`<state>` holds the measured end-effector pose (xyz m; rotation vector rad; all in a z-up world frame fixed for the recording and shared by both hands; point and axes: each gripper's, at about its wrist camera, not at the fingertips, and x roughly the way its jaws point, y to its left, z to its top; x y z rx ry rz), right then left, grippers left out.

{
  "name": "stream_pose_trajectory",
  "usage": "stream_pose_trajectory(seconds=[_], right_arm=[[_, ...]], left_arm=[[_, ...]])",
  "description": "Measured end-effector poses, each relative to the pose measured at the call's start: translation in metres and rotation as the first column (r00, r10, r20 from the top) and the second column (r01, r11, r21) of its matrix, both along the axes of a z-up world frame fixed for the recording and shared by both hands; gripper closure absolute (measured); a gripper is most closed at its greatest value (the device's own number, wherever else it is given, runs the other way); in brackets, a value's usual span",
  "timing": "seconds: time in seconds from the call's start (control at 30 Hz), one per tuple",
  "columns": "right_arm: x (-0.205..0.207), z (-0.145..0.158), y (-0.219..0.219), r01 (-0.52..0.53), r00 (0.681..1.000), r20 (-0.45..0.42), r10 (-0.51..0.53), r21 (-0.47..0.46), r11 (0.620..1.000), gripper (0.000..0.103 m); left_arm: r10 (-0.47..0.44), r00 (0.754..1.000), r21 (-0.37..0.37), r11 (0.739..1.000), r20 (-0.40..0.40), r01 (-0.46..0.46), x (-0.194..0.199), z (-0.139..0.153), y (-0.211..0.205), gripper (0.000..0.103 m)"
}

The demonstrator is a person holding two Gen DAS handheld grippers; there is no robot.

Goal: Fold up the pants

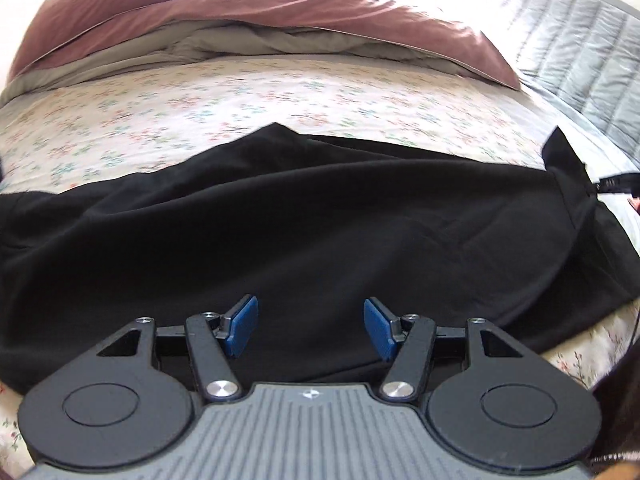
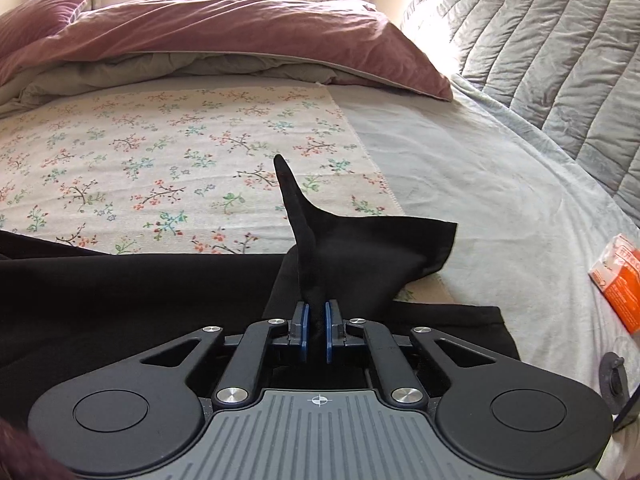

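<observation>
My right tool (image 2: 316, 332) is closed tight on a pinch of the black pants (image 2: 120, 304); the cloth rises out of the blue pads (image 2: 305, 330) in a peak, with a loose flap spreading to the right of it; this looks like a corner at one end of the garment, though whether hem or waist I cannot tell. My left tool (image 1: 311, 326) stands wide open and holds nothing; its pads (image 1: 242, 326) hang above the middle of the pants (image 1: 280, 232), and I cannot tell whether they touch the cloth.

The pants lie on the bed, on a floral sheet (image 2: 160, 168), stretched crosswise in front of me; their long axis runs left to right across both views, so both tools face the garment side-on. In the left wrist view the black cloth runs past the left edge of the picture, and at the right it ends in a raised corner (image 1: 560, 152), which I take to be the one my right tool holds.

So the relation that matters, as I judge it: the right end is secured, the left end lies away to the left of my open tool; the left hand is plainly the nearer to it and should travel along the axis to grip there before any fold.

Beyond lie a mauve duvet (image 2: 240, 32), a quilted grey headboard (image 2: 540, 40) and an orange packet (image 2: 620, 284) on the pale blanket (image 2: 480, 184).
</observation>
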<state>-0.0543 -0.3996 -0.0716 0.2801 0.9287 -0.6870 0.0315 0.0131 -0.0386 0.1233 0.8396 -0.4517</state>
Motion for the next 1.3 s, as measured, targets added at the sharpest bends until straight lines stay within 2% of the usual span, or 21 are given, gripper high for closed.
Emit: stream_pose_trajectory(seconds=[0.1,0.2,0.37,0.5,0.57,0.6,0.63,0.77,0.9,0.97,1.0,1.03,1.07,1.1,1.13,1.2,1.23,1.3], right_arm=[[-0.036,0.004,-0.008,0.067,0.998,0.011,-0.067,0.051,0.996,0.098],[-0.069,0.0,-0.01,0.117,0.993,0.012,-0.12,0.116,0.986,0.098],[-0.108,-0.017,-0.005,0.175,0.984,-0.018,-0.176,0.269,0.947,0.095],[-0.126,-0.011,-0.013,0.211,0.97,0.041,-0.24,0.353,0.912,0.085],[-0.132,-0.007,-0.018,0.227,0.962,0.063,-0.267,0.361,0.905,0.068],[-0.136,-0.006,-0.02,0.24,0.957,0.072,-0.283,0.359,0.902,0.053],[-0.14,-0.005,-0.023,0.258,0.95,0.077,-0.303,0.354,0.899,0.048],[-0.154,-0.01,-0.043,0.341,0.917,0.075,-0.393,0.364,0.866,0.048],[-0.166,-0.026,-0.062,0.415,0.87,0.078,-0.486,0.416,0.809,0.051],[-0.17,-0.034,-0.07,0.431,0.846,0.095,-0.525,0.458,0.778,0.055],[-0.171,-0.035,-0.072,0.434,0.837,0.108,-0.536,0.467,0.771,0.058],[-0.171,-0.035,-0.073,0.434,0.83,0.125,-0.543,0.467,0.77,0.066],[-0.169,-0.035,-0.075,0.434,0.832,0.127,-0.54,0.457,0.776,0.074],[-0.167,-0.035,-0.075,0.442,0.835,0.114,-0.538,0.443,0.78,0.089],[-0.165,-0.033,-0.074,0.443,0.842,0.099,-0.531,0.433,0.785,0.096],[-0.159,-0.024,-0.068,0.423,0.878,0.052,-0.476,0.381,0.822,0.1],[-0.154,-0.018,-0.062,0.383,0.909,0.035,-0.416,0.322,0.866,0.101],[-0.152,-0.007,-0.049,0.331,0.939,0.004,-0.343,0.253,0.909,0.101]], left_arm=[[-0.135,0.991,0.023,0.991,0.015,0.135,-0.012,-0.008,-0.028,0.031],[-0.247,0.969,0.033,0.969,0.02,0.246,-0.022,-0.017,-0.05,0.031],[-0.377,0.926,0.044,0.926,0.017,0.376,-0.034,-0.025,-0.07,0.031],[-0.428,0.904,0.086,0.901,0.02,0.425,-0.036,-0.031,-0.08,0.031],[-0.435,0.9,0.111,0.896,0.033,0.43,-0.038,-0.033,-0.086,0.031],[-0.437,0.899,0.114,0.895,0.039,0.43,-0.038,-0.033,-0.088,0.031],[-0.437,0.899,0.115,0.896,0.042,0.43,-0.038,-0.034,-0.09,0.031],[-0.445,0.893,0.134,0.891,0.065,0.434,-0.042,-0.034,-0.097,0.034],[-0.456,0.886,0.144,0.885,0.082,0.442,-0.044,-0.033,-0.103,0.047],[-0.455,0.886,0.147,0.885,0.085,0.441,-0.045,-0.033,-0.106,0.062],[-0.454,0.887,0.15,0.886,0.087,0.439,-0.045,-0.033,-0.107,0.066],[-0.452,0.887,0.153,0.887,0.093,0.436,-0.045,-0.034,-0.107,0.077],[-0.451,0.887,0.158,0.887,0.097,0.433,-0.045,-0.033,-0.107,0.088],[-0.446,0.889,0.162,0.889,0.105,0.427,-0.046,-0.032,-0.107,0.089],[-0.444,0.889,0.157,0.891,0.112,0.425,-0.046,-0.03,-0.105,0.09],[-0.442,0.888,0.136,0.894,0.124,0.426,-0.047,-0.023,-0.1,0.091],[-0.443,0.887,0.126,0.895,0.13,0.429,-0.047,-0.019,-0.096,0.091],[-0.448,0.884,0.114,0.893,0.13,0.436,-0.048,-0.014,-0.091,0.091]])
